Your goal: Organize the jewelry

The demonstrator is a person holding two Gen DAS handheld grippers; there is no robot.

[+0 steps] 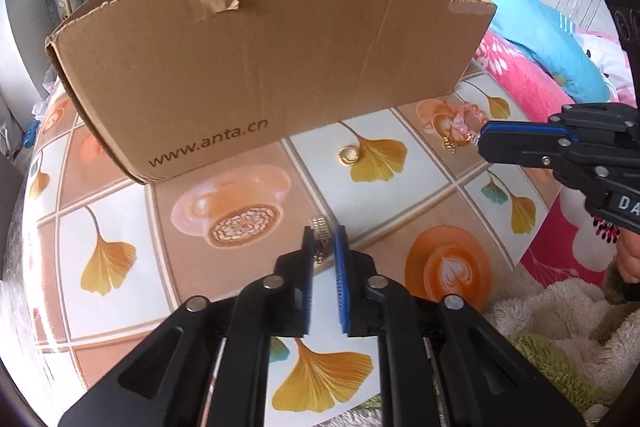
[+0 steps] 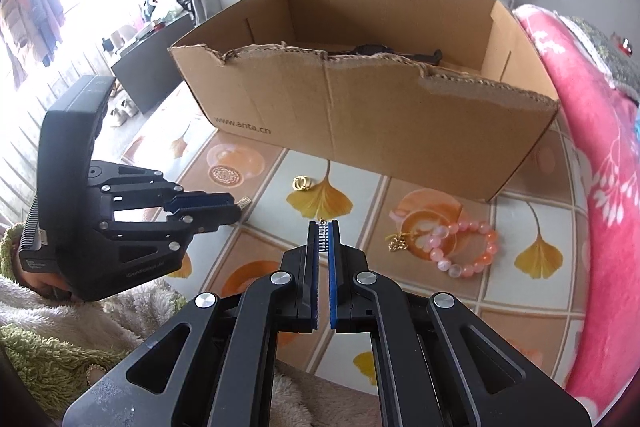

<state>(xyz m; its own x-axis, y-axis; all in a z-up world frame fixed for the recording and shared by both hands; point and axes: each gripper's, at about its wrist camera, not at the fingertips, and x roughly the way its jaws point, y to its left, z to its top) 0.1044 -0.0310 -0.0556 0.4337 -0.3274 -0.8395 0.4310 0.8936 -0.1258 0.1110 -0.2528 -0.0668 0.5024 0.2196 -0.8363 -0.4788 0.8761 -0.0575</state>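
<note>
My left gripper [image 1: 323, 241] is shut on a small silver rhinestone earring [image 1: 320, 227], held just above the table; it also shows in the right wrist view [image 2: 234, 209]. My right gripper [image 2: 324, 233] is shut on a matching silver earring [image 2: 322, 231]; it also shows in the left wrist view [image 1: 482, 139]. A pair of gold rings [image 1: 349, 155] [image 2: 302, 183] lies in front of the cardboard box [image 1: 256, 67] [image 2: 360, 115]. A pink bead bracelet [image 2: 466, 247] [image 1: 466, 117] with a gold charm [image 2: 397, 244] lies to the right.
The table [image 1: 224, 195] has a tile-pattern cloth with ginkgo leaves. Dark objects lie inside the open box. A pink floral blanket [image 2: 592, 187] lies to the right. Fleece fabric [image 1: 552, 327] is at the near edge.
</note>
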